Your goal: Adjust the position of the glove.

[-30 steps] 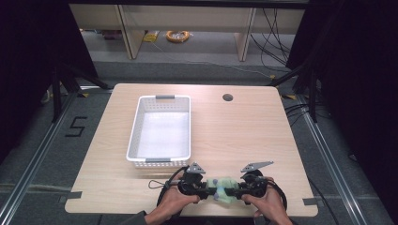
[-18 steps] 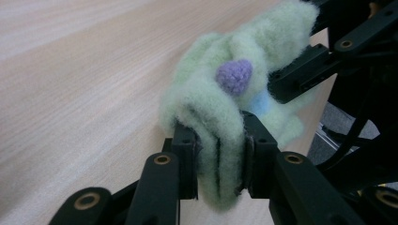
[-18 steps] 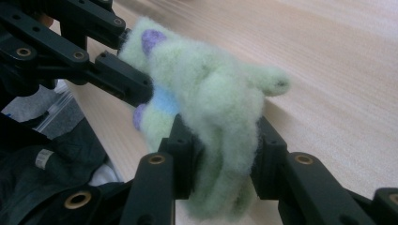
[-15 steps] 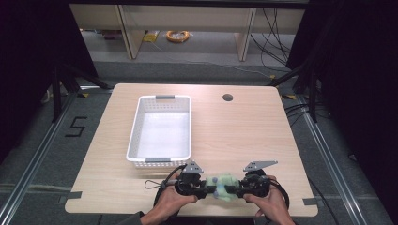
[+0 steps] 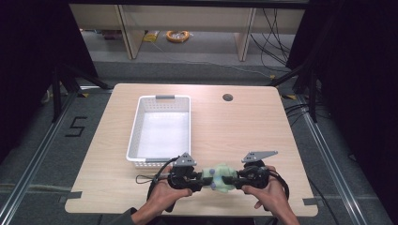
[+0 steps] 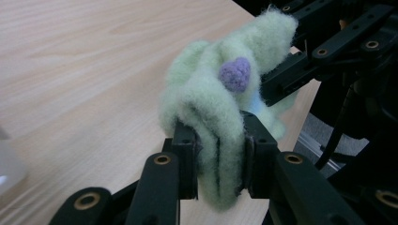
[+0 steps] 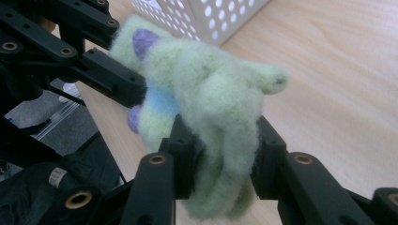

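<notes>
A fuzzy pale-green sock (image 5: 220, 177) with purple spots and a blue patch hangs between the two grippers near the table's front edge. My left gripper (image 5: 202, 180) is shut on its left end; in the left gripper view the black pads squeeze the folded sock (image 6: 213, 136). From the other side my right gripper (image 5: 230, 180) is shut on the sock's right end (image 7: 218, 122), pads pressing into the wool. Both grippers point toward each other, a hand behind each. The sock is lifted slightly off the wood.
A white perforated basket (image 5: 136, 136) stands left of centre on the wooden table (image 5: 244, 126), just beyond the left gripper. A round cable hole (image 5: 227, 97) sits at the far side. Dark floor and shelving surround the table.
Both hands have risen a little with the sock held between them. The jaws look the same as before.
</notes>
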`<state>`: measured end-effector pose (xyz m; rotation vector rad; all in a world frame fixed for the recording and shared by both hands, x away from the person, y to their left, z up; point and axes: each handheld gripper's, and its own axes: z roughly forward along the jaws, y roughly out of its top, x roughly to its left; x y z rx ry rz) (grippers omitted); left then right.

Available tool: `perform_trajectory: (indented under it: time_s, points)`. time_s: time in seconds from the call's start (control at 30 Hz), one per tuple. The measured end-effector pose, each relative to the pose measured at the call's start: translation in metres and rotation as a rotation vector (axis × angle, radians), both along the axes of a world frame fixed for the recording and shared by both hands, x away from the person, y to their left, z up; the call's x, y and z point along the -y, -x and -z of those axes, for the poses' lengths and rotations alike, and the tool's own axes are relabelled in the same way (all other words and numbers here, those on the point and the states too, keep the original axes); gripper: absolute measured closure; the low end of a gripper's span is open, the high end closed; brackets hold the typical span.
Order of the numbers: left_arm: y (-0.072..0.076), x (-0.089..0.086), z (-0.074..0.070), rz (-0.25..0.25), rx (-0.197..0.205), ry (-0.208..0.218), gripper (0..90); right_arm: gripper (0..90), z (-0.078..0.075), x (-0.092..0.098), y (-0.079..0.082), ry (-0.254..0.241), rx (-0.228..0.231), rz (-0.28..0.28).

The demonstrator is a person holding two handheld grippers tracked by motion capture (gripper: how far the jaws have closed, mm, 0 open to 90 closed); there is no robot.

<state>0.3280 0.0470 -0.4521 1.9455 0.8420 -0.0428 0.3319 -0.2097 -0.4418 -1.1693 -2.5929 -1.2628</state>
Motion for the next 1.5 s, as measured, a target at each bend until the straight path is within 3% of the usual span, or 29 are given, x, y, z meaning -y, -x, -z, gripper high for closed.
perform_trajectory:
  time_s: [0.03,0.1,0.13,0.17,0.2,0.37,0.43,0.53,0.63,0.67,0.8,1.03,1.17,1.2,1.5]
  points:
    - [-0.001,-0.002,-0.003,-0.008,0.005,0.003,70.9,67.4,-0.003,-0.003,0.000,-0.007,-0.009,0.007]
    - [-0.001,-0.007,-0.012,-0.018,0.024,-0.006,70.8,67.3,-0.010,-0.006,-0.005,0.004,0.024,-0.003]
    - [-0.002,-0.010,-0.017,-0.023,0.032,-0.018,70.8,67.3,-0.014,-0.010,-0.007,-0.016,0.001,-0.008]
    - [-0.003,-0.012,-0.020,-0.025,0.037,-0.016,70.8,67.3,-0.017,-0.012,-0.010,-0.013,0.025,-0.024]
    - [-0.004,-0.015,-0.024,-0.029,0.038,-0.017,70.8,67.3,-0.022,-0.016,-0.010,-0.008,0.009,-0.009]
    - [-0.012,-0.028,-0.037,-0.072,0.050,-0.025,70.7,67.2,-0.035,-0.028,-0.026,-0.012,0.043,-0.036]
    - [-0.015,-0.034,-0.042,-0.086,0.058,-0.030,70.7,67.2,-0.042,-0.037,-0.032,0.001,0.033,-0.035]
    - [-0.020,-0.043,-0.047,-0.101,0.067,-0.032,70.7,67.2,-0.048,-0.047,-0.043,0.025,0.065,-0.062]
    - [-0.023,-0.054,-0.050,-0.123,0.066,-0.041,70.6,67.2,-0.051,-0.059,-0.051,0.018,0.070,-0.076]
    - [-0.025,-0.059,-0.052,-0.124,0.070,-0.042,70.7,67.2,-0.053,-0.062,-0.053,0.015,0.053,-0.081]
    - [-0.031,-0.077,-0.057,-0.136,0.075,-0.030,70.7,67.1,-0.057,-0.078,-0.064,-0.004,0.069,-0.101]
    - [-0.045,-0.108,-0.065,-0.191,0.081,-0.079,70.6,67.0,-0.065,-0.117,-0.088,0.028,0.070,-0.141]
    - [-0.056,-0.124,-0.062,-0.222,0.078,-0.085,70.6,66.9,-0.066,-0.137,-0.103,0.037,0.073,-0.160]
    - [-0.059,-0.128,-0.060,-0.232,0.070,-0.082,70.5,66.9,-0.066,-0.141,-0.105,0.038,0.055,-0.148]
    - [-0.081,-0.150,-0.036,-0.270,0.009,-0.123,70.3,66.6,-0.044,-0.175,-0.132,0.089,0.003,-0.153]
